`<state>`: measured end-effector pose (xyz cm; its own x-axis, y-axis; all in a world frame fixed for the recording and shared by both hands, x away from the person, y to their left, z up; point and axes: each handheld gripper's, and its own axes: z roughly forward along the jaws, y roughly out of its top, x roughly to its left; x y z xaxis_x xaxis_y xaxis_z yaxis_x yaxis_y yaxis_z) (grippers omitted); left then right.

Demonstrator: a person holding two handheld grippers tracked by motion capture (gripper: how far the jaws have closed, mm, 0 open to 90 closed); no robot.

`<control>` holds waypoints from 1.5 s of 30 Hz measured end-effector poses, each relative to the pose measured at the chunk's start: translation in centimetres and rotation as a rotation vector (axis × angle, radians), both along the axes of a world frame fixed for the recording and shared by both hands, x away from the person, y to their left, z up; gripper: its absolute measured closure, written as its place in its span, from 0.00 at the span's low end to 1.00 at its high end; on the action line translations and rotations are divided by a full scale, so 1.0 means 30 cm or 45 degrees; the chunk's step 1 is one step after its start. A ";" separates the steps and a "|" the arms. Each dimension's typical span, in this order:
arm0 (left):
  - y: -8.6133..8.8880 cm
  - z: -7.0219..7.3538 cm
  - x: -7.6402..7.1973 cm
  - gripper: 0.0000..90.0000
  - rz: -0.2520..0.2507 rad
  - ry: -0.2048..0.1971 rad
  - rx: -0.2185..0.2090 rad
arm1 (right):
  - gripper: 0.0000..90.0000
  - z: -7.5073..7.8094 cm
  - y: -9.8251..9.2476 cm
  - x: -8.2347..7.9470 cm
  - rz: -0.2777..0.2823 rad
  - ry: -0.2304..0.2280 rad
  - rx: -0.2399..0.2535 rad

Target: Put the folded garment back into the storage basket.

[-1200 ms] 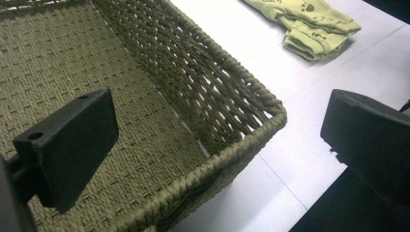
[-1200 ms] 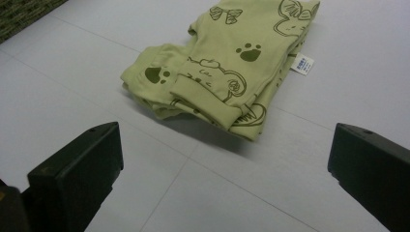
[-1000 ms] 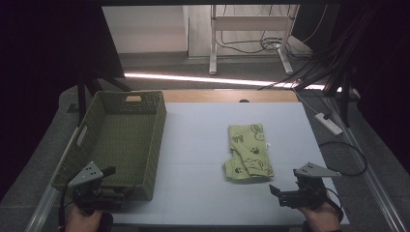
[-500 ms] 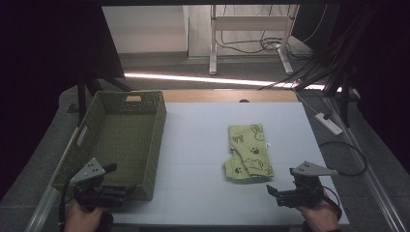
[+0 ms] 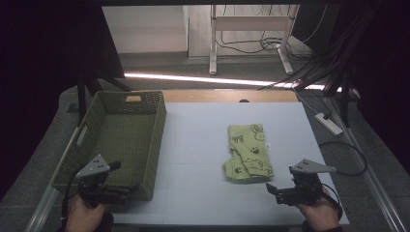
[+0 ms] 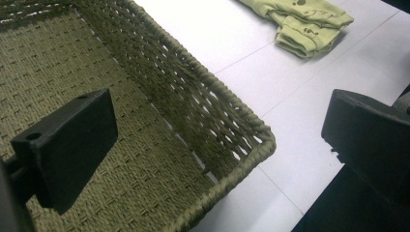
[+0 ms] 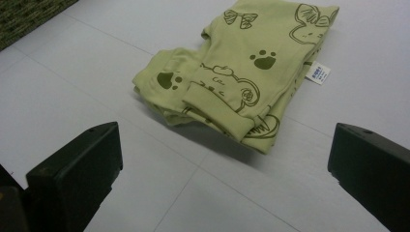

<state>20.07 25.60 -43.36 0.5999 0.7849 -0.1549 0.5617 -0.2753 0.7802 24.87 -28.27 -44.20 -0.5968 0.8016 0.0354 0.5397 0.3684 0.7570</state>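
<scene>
A folded light green garment [image 5: 249, 152] with paw and bunny prints lies on the white table [image 5: 193, 140], right of centre. My right gripper [image 5: 271, 190] sits near the table's front edge, just in front of the garment, and is open with nothing held. In the right gripper view the garment [image 7: 241, 72] lies ahead of my right gripper [image 7: 227, 145], clear of the jaws. An olive woven basket [image 5: 157, 135] stands at the left. My left gripper [image 5: 123, 193] is open at the basket's near right corner. In the left gripper view that gripper [image 6: 220, 113] straddles the basket rim [image 6: 232, 111], with the garment [image 6: 304, 24] far off.
A white tag [image 7: 317, 72] sticks out from the garment's side. A power strip [image 5: 329, 123] and cables lie off the table's right edge. A white frame [image 5: 251, 29] stands behind the table. Bare tabletop stretches between basket and garment.
My right gripper has edged slightly left along the front edge. The left gripper has shifted only a little. Garment and basket have not moved.
</scene>
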 end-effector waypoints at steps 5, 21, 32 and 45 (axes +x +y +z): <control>-0.001 0.010 0.019 0.00 -0.029 0.013 -0.011 | 0.00 0.004 0.006 0.011 0.012 0.012 -0.012; -0.015 0.025 0.089 0.00 -0.076 0.035 -0.008 | 0.00 0.018 0.037 0.031 0.016 0.041 -0.002; -0.049 0.053 0.132 0.00 -0.115 0.012 0.008 | 0.00 0.018 0.048 0.044 0.034 0.033 0.015; -0.103 0.069 0.202 0.00 -0.156 0.017 -0.007 | 0.00 0.012 0.061 0.059 0.070 0.015 -0.004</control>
<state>26.13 22.51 -41.28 0.6889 0.7051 -0.1679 0.5345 -0.3378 0.7747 26.64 -26.45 -43.84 -0.6398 0.7675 0.0404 0.5273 0.4001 0.7495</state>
